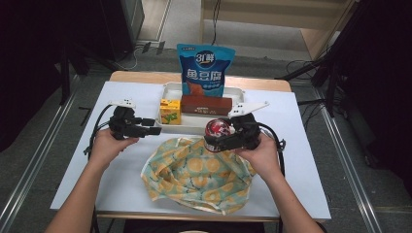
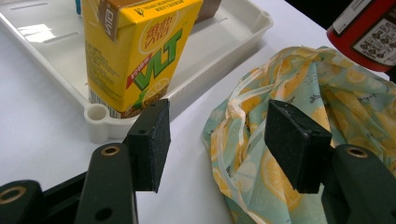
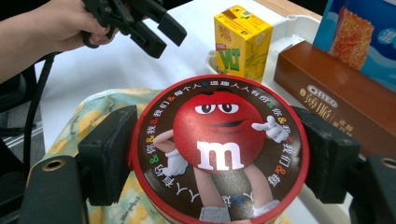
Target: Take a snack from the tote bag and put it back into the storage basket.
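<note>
Red candy tin (image 3: 218,148) clamped by its sides in the right gripper (image 1: 227,137), held over the far edge of the lemon-print bag (image 1: 199,174).

Bag lies straight below and toward the person; its mouth seems bunched, hard to tell. Left gripper (image 1: 145,127), jaws apart and empty, sits nearer the bag's left edge, beside the white tray (image 1: 167,89).
</note>
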Available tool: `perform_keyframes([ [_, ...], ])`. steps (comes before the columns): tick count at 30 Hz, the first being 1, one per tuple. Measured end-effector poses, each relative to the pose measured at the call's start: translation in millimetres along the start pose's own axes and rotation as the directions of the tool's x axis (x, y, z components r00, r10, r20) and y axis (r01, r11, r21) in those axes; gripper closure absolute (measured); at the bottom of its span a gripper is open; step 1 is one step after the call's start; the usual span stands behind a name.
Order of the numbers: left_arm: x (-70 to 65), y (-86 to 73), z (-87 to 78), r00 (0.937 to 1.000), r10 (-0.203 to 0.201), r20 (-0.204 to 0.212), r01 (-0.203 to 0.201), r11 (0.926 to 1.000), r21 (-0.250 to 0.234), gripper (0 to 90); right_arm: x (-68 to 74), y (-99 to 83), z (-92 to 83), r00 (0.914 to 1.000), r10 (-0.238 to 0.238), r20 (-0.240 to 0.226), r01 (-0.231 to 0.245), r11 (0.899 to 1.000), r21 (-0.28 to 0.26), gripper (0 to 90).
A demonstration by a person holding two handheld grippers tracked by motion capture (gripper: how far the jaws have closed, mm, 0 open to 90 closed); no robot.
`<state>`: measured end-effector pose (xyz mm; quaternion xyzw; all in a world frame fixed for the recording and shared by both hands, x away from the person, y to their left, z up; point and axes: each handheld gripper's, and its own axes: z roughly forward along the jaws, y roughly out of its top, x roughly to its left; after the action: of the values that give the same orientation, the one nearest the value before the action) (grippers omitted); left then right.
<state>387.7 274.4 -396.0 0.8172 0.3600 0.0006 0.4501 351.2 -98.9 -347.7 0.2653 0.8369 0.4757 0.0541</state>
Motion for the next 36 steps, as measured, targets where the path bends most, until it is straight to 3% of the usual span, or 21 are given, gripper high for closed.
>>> perform_keyframes([
  [15,-1.0,-0.4,-1.3,1.0,0.0,-0.002,0.0,0.9999,-0.012,41.2,-15.0,11.3,4.2,0.9994,0.003,0.033,-0.003,1.0,-0.009,22.5],
  [36,-2.1,-3.1,-7.6,1.0,0.004,-0.004,-0.004,0.9995,-0.03,41.2,-48.3,12.7,15.4,0.9945,0.041,0.096,-0.04,0.999,-0.016,22.6],
])
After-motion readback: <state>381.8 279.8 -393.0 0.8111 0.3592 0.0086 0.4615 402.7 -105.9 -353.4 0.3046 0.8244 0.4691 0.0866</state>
